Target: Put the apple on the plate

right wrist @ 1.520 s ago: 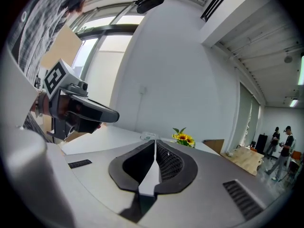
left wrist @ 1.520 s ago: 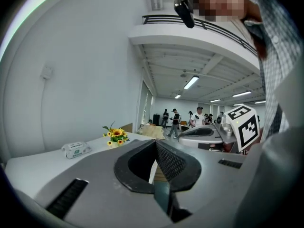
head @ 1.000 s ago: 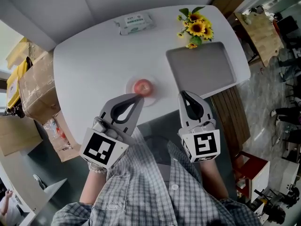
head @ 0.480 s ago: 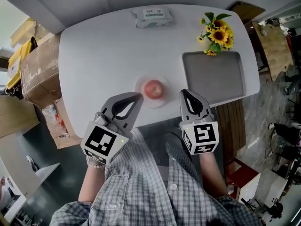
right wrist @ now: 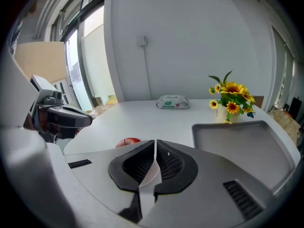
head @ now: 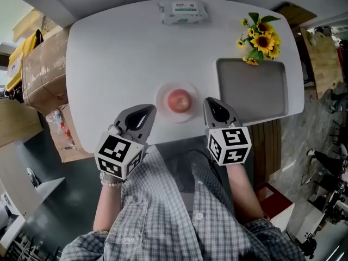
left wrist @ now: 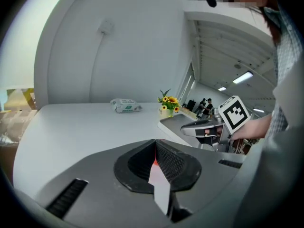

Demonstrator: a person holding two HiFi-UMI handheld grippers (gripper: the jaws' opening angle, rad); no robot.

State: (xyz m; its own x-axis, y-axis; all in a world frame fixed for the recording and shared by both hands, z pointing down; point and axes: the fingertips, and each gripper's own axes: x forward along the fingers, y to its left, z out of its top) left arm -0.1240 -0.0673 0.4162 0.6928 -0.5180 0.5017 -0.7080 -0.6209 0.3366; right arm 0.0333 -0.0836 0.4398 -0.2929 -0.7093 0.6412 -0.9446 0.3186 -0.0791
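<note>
At a white table (head: 114,53), you hold 2 grippers low at its near edge, 1 on either side of the apple (head: 179,99). The red apple already sits in the middle of a pale round plate (head: 161,100), just ahead of your hands and between the 2 tools.

Your left gripper (head: 148,111) has its jaws pressed together with nothing between them. It stops short of the plate's left rim. Your right gripper (head: 209,103) is likewise closed and empty, its tip just beside the plate's right rim. The right gripper view shows the apple's top peeking over the closed jaws, to their left.

To the right of the plate lies a grey tray (head: 255,88), with a bunch of sunflowers (head: 262,37) at its far edge. A pack of wipes (head: 184,12) rests at the table's far side. A cardboard box (head: 46,69) stands off the table's left end.
</note>
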